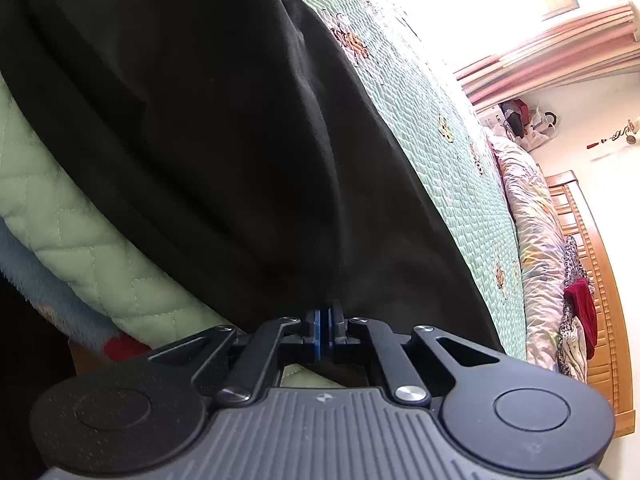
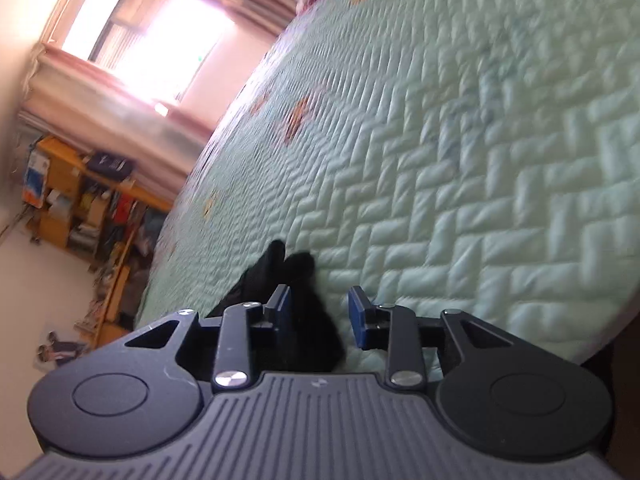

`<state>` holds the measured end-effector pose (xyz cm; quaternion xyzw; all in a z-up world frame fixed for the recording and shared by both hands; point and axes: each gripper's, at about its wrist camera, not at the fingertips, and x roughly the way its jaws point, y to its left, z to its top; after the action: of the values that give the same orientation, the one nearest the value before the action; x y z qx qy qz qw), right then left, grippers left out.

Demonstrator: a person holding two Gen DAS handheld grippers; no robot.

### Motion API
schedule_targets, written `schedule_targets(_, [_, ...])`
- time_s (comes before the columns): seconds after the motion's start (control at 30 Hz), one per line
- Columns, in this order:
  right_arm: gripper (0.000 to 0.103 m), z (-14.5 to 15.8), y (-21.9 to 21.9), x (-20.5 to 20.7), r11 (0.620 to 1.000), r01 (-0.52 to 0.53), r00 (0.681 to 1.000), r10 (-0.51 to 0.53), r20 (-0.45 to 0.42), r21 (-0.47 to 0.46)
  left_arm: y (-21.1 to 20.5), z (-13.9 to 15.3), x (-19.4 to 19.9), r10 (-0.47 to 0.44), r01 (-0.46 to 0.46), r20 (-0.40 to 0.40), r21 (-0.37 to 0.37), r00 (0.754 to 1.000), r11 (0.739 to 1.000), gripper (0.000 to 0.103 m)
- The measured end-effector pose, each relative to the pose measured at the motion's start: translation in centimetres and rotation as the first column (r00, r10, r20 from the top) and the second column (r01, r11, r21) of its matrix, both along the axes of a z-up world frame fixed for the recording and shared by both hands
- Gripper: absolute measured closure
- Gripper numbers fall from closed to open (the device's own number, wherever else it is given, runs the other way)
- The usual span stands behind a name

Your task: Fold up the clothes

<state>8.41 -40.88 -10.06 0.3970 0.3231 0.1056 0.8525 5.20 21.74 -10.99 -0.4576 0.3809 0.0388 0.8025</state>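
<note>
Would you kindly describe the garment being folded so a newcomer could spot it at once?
Start at the bed's pale green quilt. Spread across it lies the black garment, whose near edge is pinched in the left gripper. It is plain, dark and unpatterned, unlike the flowered bedding piled by the headboard.

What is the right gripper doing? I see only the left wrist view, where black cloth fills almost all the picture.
Observer: The right gripper is open; an end of the black garment lies between its fingers, not pinched.
Operator: Is my left one holding?
Observer: Yes, the left gripper is shut on the black garment.
Operator: What lies ahead of the right one?
Observer: Mostly bare green quilt, and past the bed edge an orange shelf full of things.
</note>
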Motion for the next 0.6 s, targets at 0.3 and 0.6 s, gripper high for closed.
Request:
schedule_targets(0.3, [0.050,3.5,12.3,1.3,0.916,-0.401,0.905,0.400,0.142,-0.024,-1.3,-0.8,0.0,0.004,-0.004,0.034,-0.014,0.999,1.000,0.096])
schedule_targets(0.6, [0.085,-4.5,16.3,3.1,0.892,-0.428,0.899,0.437,-0.031,0.147,0.2,-0.1,-3.6,0.002,0.007,0.147,-0.062,0.989,0.998,0.080])
